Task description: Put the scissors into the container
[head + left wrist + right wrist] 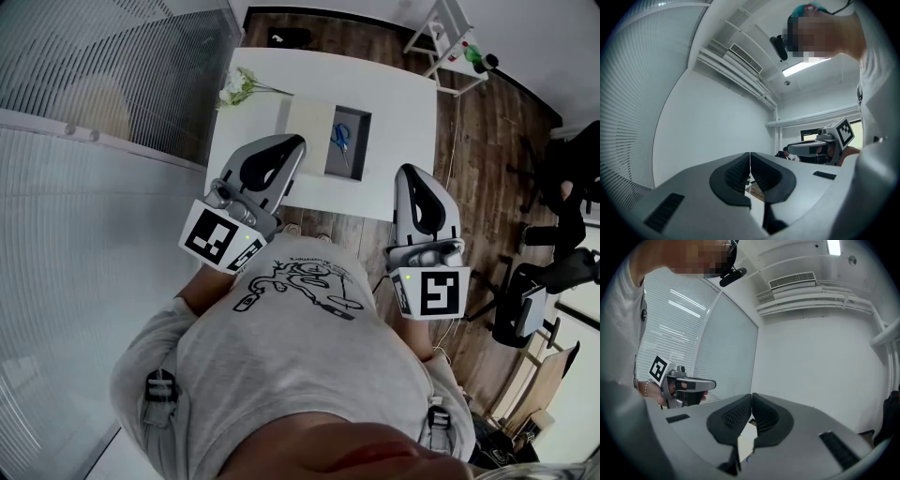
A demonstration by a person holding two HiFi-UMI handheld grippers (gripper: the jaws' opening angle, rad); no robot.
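The blue-handled scissors (341, 136) lie inside the dark grey container (364, 127) on the white table (403, 112). Both grippers are held level at chest height, on the near side of the table and well apart from the container. My left gripper (292, 146) points toward the table's near left edge; in the left gripper view its jaws (750, 165) meet with nothing between them. My right gripper (411, 174) hangs over the floor just right of the table's near corner. Its jaws (751, 407) are also shut and empty.
A pale flat panel (309, 127) lies beside the container on its left. White flowers (239, 89) sit at the table's left edge. A glass partition with blinds (94, 141) runs along the left. Office chairs (539, 291) and a white rack (448, 37) stand to the right.
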